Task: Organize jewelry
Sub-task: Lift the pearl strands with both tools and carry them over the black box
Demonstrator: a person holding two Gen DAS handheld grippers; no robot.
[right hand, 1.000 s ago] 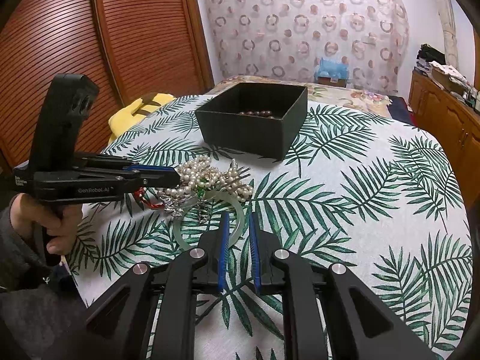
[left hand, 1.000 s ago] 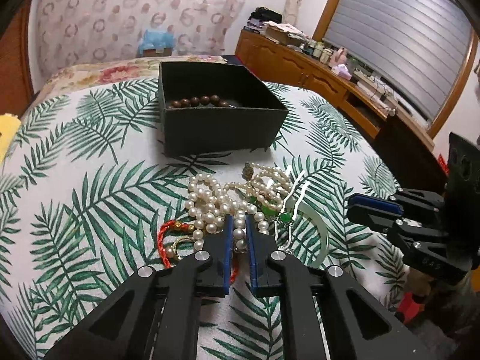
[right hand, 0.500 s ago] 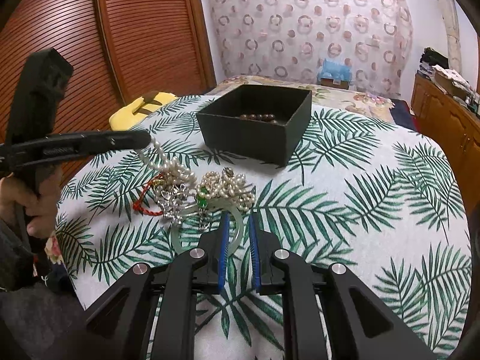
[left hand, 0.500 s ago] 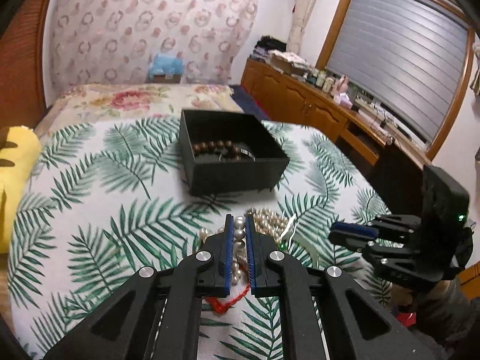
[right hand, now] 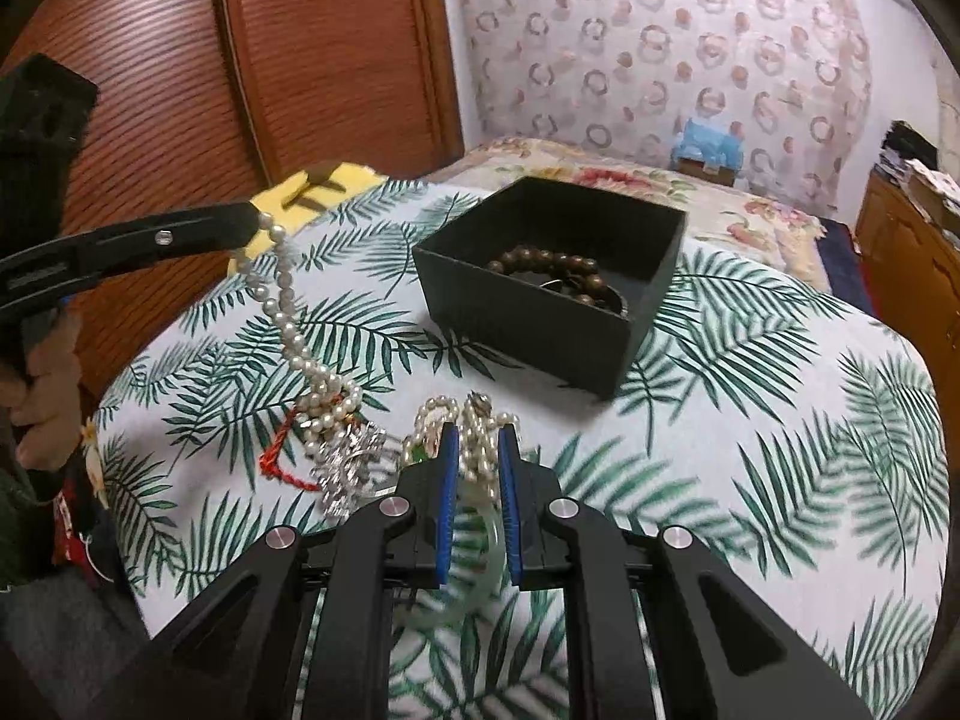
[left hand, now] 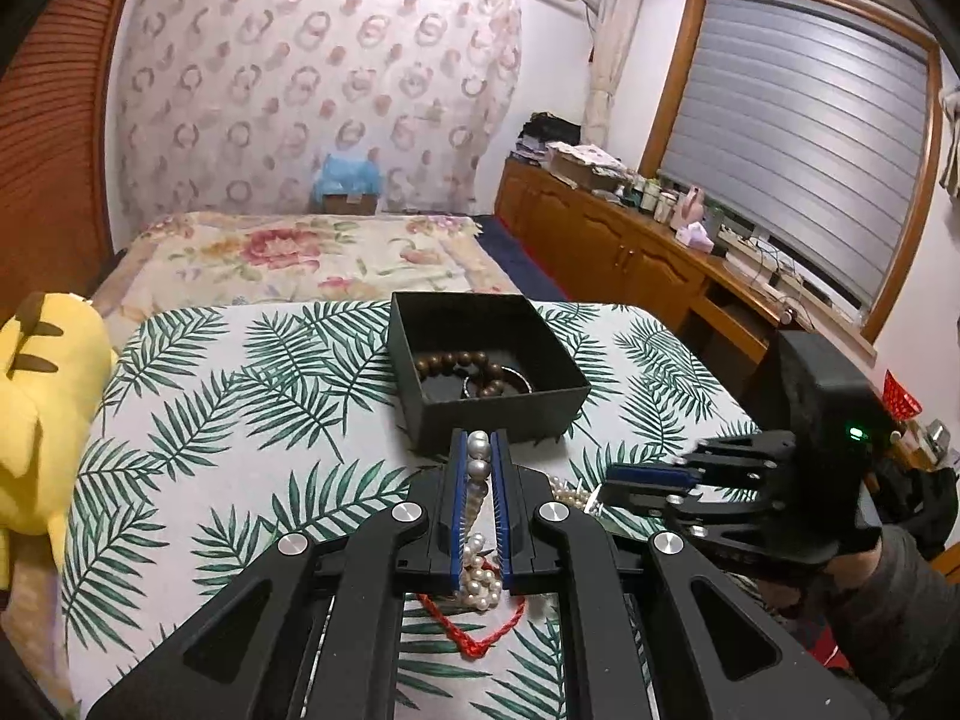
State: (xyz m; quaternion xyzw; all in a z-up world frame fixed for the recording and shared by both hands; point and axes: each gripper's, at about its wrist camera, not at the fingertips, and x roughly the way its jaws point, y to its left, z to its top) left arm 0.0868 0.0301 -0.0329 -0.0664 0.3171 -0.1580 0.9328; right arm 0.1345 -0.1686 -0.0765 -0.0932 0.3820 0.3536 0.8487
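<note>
left gripper (left hand: 479, 441): raised above the table, jaws pinched on a pearl necklace (left hand: 478, 468); two pearls sit between the blue pads at the tips.
pearl necklace, from the other side (right hand: 287, 312): hangs in a slanting line from the left gripper (right hand: 252, 227) down to the heap on the cloth, its lower end tangled there.
right gripper (right hand: 474, 450): low over the table beside the heap, jaws parted a little, a second string of pearls (right hand: 474, 432) lying between the blue pads; whether the pads touch it, i cannot tell.
jewelry heap (right hand: 348, 450): pearls, a silvery sparkly piece (right hand: 351, 462) and a red cord (right hand: 277, 461), bunched together on the cloth just left of the right gripper.
pale green bangle (right hand: 486, 540): flat on the cloth under the right gripper, partly hidden.
black box (right hand: 552, 282): open, standing on the table beyond the heap, apart from it; a brown bead bracelet (right hand: 543, 261) lies inside.
tablecloth (right hand: 750, 420): white with green palm leaves.
yellow plush toy (left hand: 42, 408): at the table's left edge.
</note>
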